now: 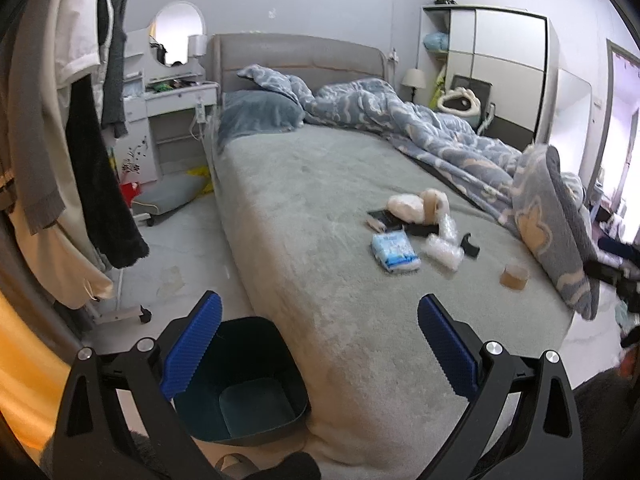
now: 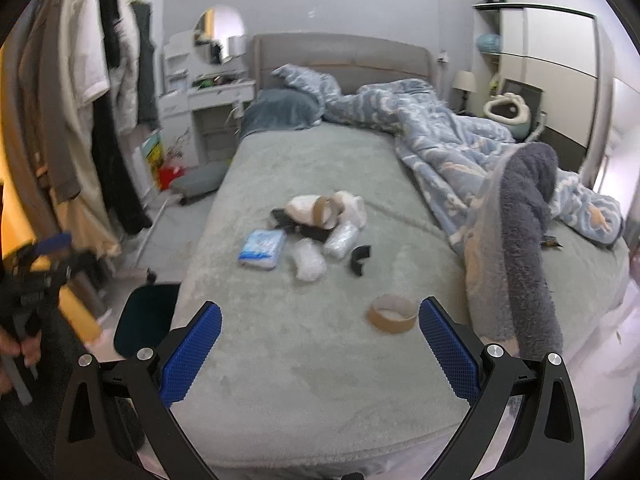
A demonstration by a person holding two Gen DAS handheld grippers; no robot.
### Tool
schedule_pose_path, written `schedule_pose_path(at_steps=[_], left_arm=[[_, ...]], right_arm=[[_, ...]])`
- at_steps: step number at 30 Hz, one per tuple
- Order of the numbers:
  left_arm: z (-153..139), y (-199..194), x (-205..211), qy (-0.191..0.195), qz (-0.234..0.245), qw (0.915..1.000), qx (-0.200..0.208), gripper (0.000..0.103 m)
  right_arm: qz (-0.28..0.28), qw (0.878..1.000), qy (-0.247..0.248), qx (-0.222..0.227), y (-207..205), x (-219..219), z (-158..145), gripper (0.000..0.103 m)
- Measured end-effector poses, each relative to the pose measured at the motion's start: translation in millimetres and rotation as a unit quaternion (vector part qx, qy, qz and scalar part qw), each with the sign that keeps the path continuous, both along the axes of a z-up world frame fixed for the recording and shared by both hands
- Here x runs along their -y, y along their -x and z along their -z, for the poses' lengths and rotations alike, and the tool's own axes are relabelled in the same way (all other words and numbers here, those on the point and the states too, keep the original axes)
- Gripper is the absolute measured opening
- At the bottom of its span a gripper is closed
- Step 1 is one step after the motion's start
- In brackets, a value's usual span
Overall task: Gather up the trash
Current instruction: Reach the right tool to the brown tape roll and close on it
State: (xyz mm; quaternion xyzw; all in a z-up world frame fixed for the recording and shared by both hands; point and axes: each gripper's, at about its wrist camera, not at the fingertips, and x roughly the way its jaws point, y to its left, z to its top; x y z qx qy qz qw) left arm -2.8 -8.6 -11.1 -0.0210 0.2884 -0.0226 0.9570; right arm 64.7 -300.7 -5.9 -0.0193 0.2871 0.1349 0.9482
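Both grippers, left and right, hover with jaws apart and empty; soft bubble wrap could slip before reaching the bin.

My pads blue, ribbed | bed sheet grey-green | duvet far right blue, cream cloud pattern | bin near left dark teal | tape roll brown.

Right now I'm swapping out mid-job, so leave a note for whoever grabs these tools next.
Left tool: open, empty, above the dark bin on the floor beside the bed.
Right tool: open, empty, nearest the loose tape roll.
On the bed: blue tissue pack, bubble wrap, black clip, second tape roll.
Bin looks empty; everything is left to collect.
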Motion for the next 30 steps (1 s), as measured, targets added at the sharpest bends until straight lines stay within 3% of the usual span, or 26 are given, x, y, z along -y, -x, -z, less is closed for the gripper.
schedule_pose_path(at_steps=[11,18,26,30], left_arm=[[17,-9,2,0.018,0.061,0.9977,-0.024,0.099],[19,-25,11,0.008,0.101,0.9944,-0.028,0.098],[21,-51,21,0.014,0.132,0.991,-0.018,0.096],[26,-69,27,0.0,0.137,0.9903,-0.024,0.091]], right_arm=[[0.033,0.999,0.029,-0.031,-26,-8,49,0.1],[0.048,0.998,0.021,-0.031,-43,4,57,0.099],[0.077,0.995,0.012,-0.059,-72,16,85,0.087],[0.092,0.993,0.005,-0.07,-86,25,97,0.081]])
